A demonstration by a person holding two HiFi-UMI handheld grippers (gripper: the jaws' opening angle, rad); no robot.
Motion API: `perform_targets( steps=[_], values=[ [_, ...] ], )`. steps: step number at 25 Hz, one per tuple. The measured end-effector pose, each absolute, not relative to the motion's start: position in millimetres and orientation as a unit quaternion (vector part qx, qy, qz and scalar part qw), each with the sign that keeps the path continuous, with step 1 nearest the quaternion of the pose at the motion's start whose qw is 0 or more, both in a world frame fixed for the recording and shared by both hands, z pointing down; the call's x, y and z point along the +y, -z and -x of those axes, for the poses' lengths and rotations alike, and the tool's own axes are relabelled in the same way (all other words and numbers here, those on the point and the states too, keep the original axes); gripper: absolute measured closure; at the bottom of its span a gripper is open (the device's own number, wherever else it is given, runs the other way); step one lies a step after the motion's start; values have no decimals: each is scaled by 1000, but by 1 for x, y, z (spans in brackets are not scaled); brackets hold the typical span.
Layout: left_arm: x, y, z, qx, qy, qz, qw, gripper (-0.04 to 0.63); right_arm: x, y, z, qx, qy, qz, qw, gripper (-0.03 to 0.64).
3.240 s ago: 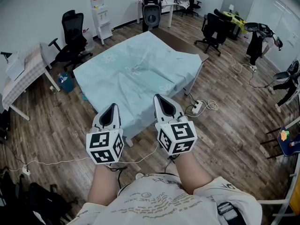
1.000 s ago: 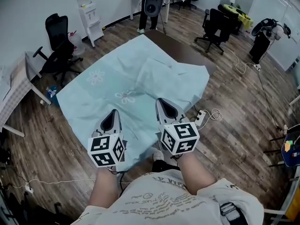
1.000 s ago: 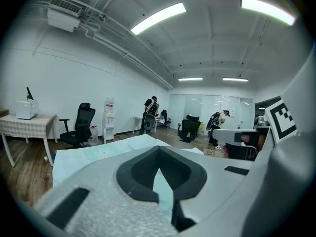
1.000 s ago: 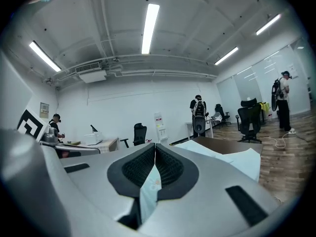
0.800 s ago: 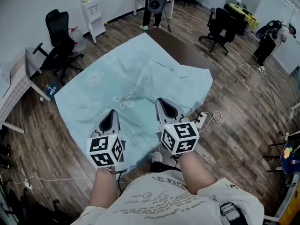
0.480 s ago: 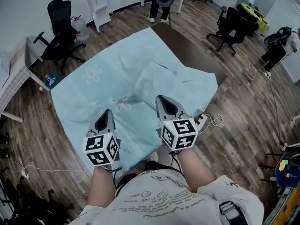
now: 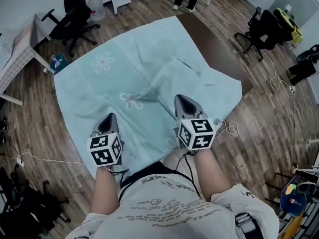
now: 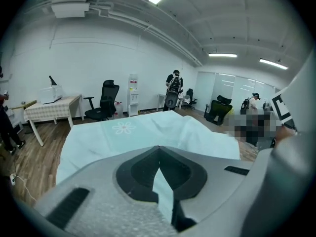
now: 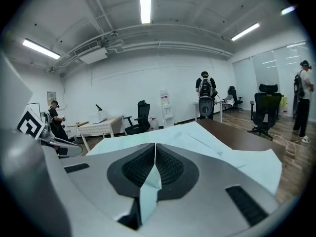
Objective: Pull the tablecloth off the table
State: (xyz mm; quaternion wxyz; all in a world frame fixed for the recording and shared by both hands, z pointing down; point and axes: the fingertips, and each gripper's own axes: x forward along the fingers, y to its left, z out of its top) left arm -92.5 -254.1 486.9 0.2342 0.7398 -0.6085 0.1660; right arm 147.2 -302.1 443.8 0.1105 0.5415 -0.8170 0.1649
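Flanking the tablecloth [image 7: 144,68] stand office chairs [image 7: 75,15], checkered table [image 7: 17,49].

The pale blue tablecloth [image 7: 144,68], printed with white flowers, is lying rumpled and skewed across the dark brown table [image 7: 215,48], covering most of it and leaving the right-hand strip bare.

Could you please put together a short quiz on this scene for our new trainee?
1. True or false: the left hand-held gripper and the right hand-held gripper are each shut on the tablecloth.
2. In the head view, which part of the table is bare? A: the near edge. B: the far right side. C: none of it.
3. What pattern is printed on the tablecloth?
Key: 1 true; 2 B; 3 white flowers.
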Motion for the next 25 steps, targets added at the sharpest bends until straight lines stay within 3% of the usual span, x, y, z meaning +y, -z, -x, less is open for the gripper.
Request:
perform_targets(
  steps=[4, 5, 7, 13, 17, 25],
  values=[
    [-272, -512, 112, -623, -182, -723, 239, 578, -318, -469, -150, -814, -174, -539, 131, 598],
    [-277, -517, 116, -622, -182, -722, 242, 552, -322, -475, -151, -814, -177, -537, 137, 590],
    [-284, -528, 120, -616, -187, -723, 251, 420, -328, -489, -153, -815, -184, -527, 153, 504],
    [-302, -564, 133, -609, -224, -712, 268, 320, -352, -532, -177, -802, -185, -524, 219, 388],
    [-310, -594, 147, -611, -250, -696, 283, 302, -366, -565, -196, -782, -213, -534, 241, 347],
    [-323, -646, 179, -620, -283, -659, 317, 287, -388, -612, -219, -746, -228, -553, 292, 341]
  ],
)
